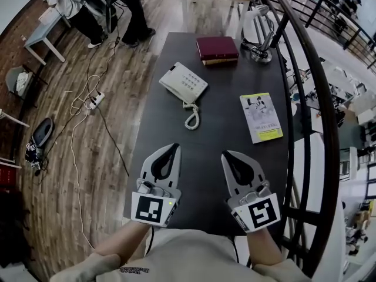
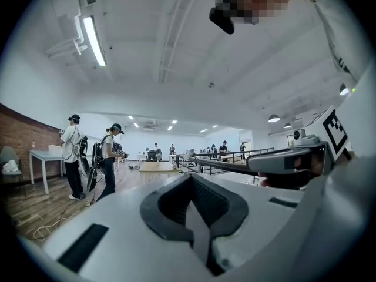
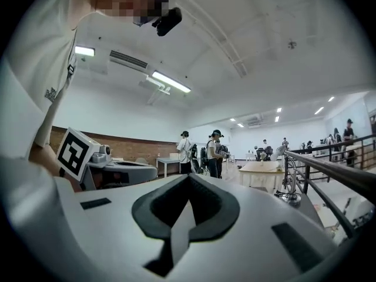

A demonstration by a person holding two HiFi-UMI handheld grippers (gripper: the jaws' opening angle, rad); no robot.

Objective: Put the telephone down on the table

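A white telephone (image 1: 183, 82) lies on the dark table (image 1: 205, 157) in the head view, its handset on the cradle and its coiled cord (image 1: 191, 117) trailing toward me. Both grippers hover side by side near the table's front edge, well short of the phone. My left gripper (image 1: 174, 147) is shut with nothing in it, and so is my right gripper (image 1: 226, 154). In the left gripper view the closed jaws (image 2: 191, 178) fill the lower frame and hide the table. The right gripper view shows the same closed, empty jaws (image 3: 188, 176). Neither gripper view shows the phone.
A dark red book (image 1: 217, 49) lies at the table's far end beside a desk lamp (image 1: 258, 34). A yellow-edged booklet (image 1: 261, 117) rests at the right. A curved railing (image 1: 305, 98) runs along the right side. People (image 1: 111, 10) stand beyond the table; cables (image 1: 88, 104) cross the wooden floor on the left.
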